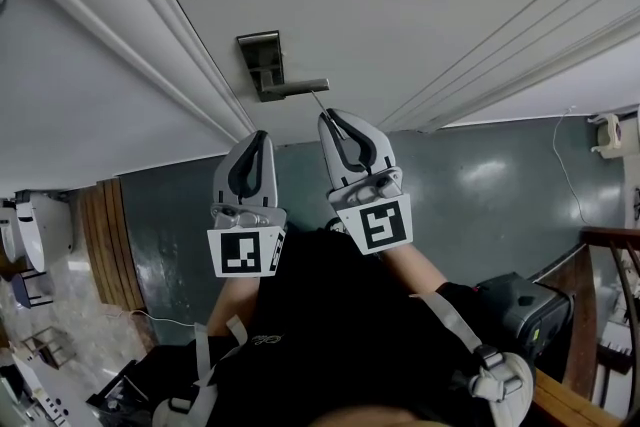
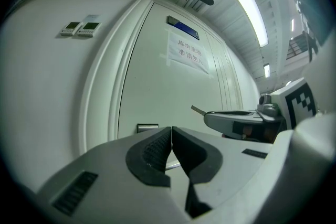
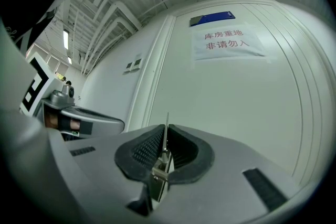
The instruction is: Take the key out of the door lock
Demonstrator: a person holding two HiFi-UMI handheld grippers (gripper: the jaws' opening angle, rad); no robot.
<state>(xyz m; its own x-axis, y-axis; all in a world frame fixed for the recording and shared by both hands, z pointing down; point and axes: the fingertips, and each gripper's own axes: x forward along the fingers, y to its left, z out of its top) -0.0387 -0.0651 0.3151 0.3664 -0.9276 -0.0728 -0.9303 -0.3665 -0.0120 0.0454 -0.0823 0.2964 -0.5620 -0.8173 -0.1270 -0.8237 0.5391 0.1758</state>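
A white door (image 1: 400, 5) carries a metal lock plate (image 1: 262, 55) with a lever handle (image 1: 295, 88). My right gripper (image 1: 328, 118) is shut on a thin metal key (image 3: 166, 139). The key's blade (image 1: 317, 100) sticks out past the fingertips, and its tip lies close to the free end of the handle, away from the lock plate. The left gripper view shows that blade (image 2: 198, 109) in the air in front of the door. To the left, my left gripper (image 1: 260, 137) is shut with nothing in it, level with the lock plate (image 2: 147, 127).
A paper notice (image 3: 227, 42) and a blue sign (image 3: 211, 18) hang on the door. Two wall switches (image 2: 81, 29) sit left of the door frame. Below are a dark green floor (image 1: 480, 185), a black bag (image 1: 520, 315) at right and wooden boards (image 1: 100, 245) at left.
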